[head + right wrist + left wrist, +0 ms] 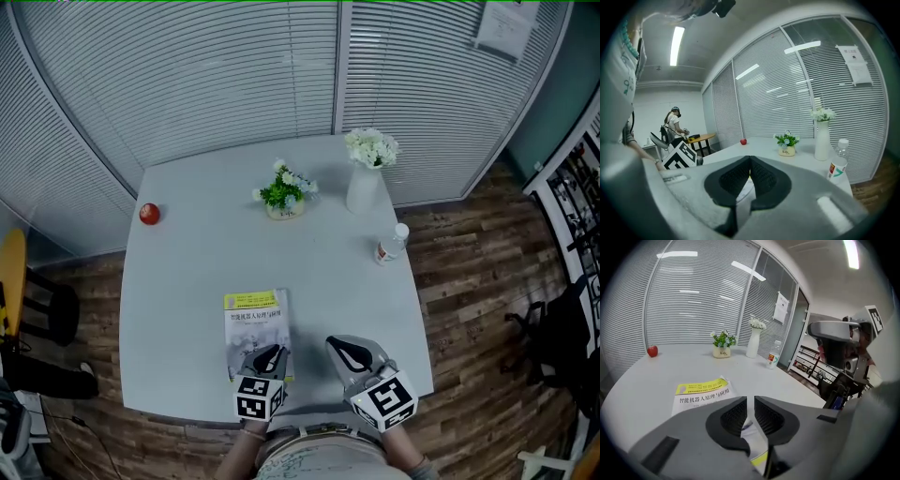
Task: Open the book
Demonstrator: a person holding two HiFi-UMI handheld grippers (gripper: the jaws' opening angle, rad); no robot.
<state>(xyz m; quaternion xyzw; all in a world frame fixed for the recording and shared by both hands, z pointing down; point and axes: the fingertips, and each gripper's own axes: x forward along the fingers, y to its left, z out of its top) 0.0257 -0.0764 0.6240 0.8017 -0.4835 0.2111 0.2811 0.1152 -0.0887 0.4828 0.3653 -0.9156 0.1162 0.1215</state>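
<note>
The book (255, 323) lies closed on the white table (206, 253) near its front edge, its white cover with a yellow band at the far end. My left gripper (272, 354) hovers over the book's near right corner. In the left gripper view its jaws (750, 401) stand a narrow gap apart, with the book's cover (701, 392) below and ahead and nothing pressed between the pads. My right gripper (342, 349) is to the right of the book, off its cover. In the right gripper view its tips (750, 159) meet, holding nothing.
At the table's far side stand a red apple (149, 214), a small potted plant (283, 195), a white vase of flowers (366, 178) and a plastic bottle (394, 244). Blinds close off the back. A person (675, 123) stands by a wooden desk in the distance.
</note>
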